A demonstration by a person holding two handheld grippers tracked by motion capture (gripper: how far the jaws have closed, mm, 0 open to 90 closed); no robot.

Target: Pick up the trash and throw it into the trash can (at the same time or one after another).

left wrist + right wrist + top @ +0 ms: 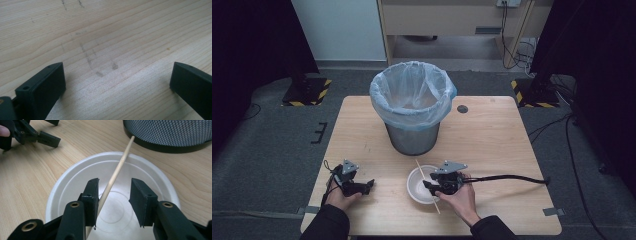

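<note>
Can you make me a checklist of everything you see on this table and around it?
Surface: pale wooden table, faint pencil-like marks.
Job's things: white round paper bowl; thin wooden stick lying across it; black mesh waste bin with clear plastic liner.
Clutter: nothing seen.
Grippers: left gripper open over bare wood; right gripper open, stick between its fingers, beside the left one.
Cables: black cable trailing from right gripper.
Surroundings: grey carpet, black curtains, floor cables.
</note>
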